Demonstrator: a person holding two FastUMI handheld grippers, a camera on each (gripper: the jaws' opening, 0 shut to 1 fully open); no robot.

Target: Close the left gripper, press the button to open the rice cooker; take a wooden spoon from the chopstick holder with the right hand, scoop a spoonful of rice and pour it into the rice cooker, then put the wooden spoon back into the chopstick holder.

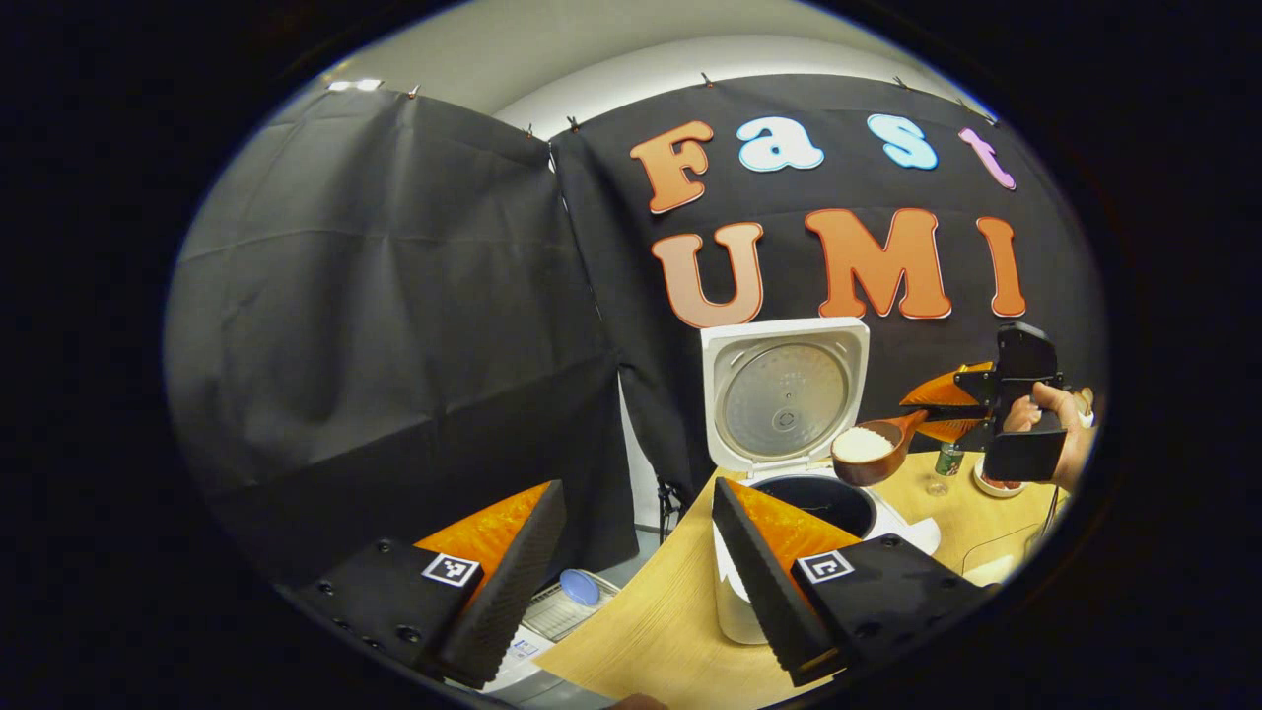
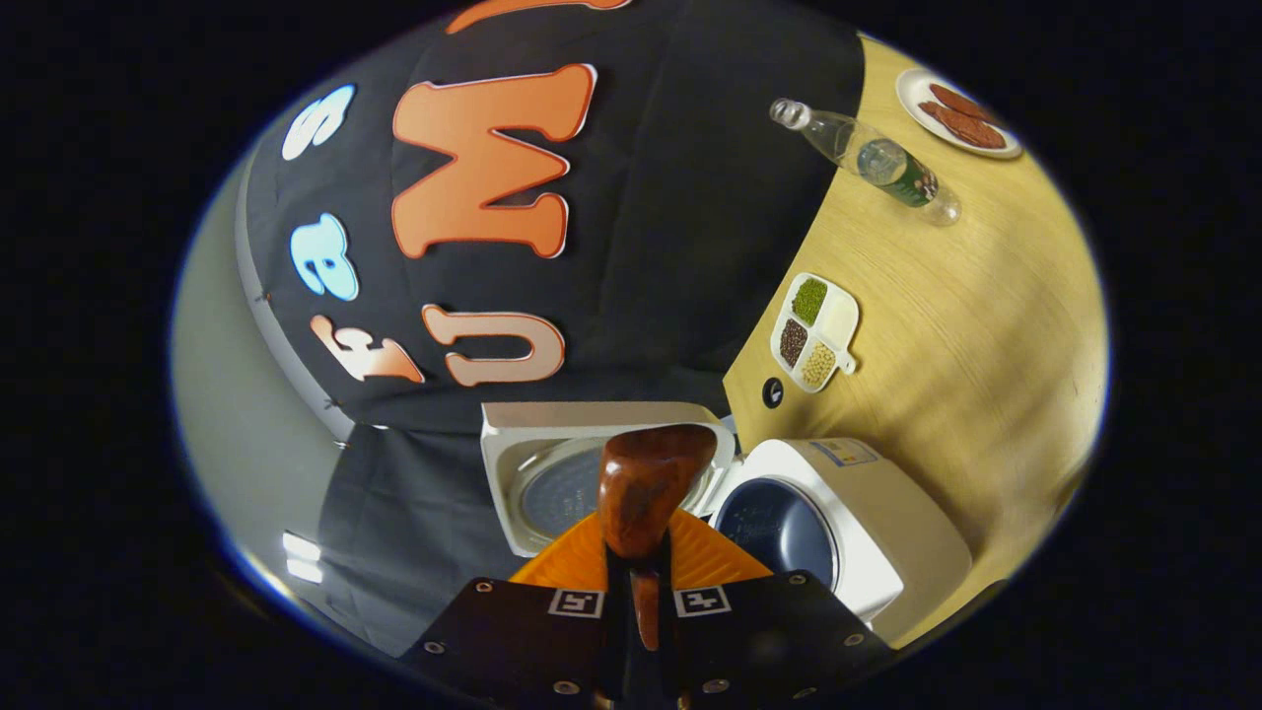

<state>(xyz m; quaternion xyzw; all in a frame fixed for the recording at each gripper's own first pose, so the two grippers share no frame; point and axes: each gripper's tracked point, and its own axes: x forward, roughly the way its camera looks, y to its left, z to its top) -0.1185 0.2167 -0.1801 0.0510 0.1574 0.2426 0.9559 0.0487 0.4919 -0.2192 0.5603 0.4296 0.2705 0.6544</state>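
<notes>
Now wooden spoon [image 2: 646, 493] between right tongs [image 2: 639, 592].

Wooden table [image 2: 946, 296]: rice cooker [image 2: 868, 523] (lid up), bottle [image 2: 868, 163], plate [image 2: 956, 99], divided dish [image 2: 816, 330].

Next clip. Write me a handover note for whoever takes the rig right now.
Left gripper: jaws open, empty, near the rice cooker.
Right gripper: jaws shut on the wooden spoon, which holds rice above the pot.
Done: lid up, rice scooped.
Left: tip the rice into the pot, then return the spoon to the chopstick holder.
</notes>
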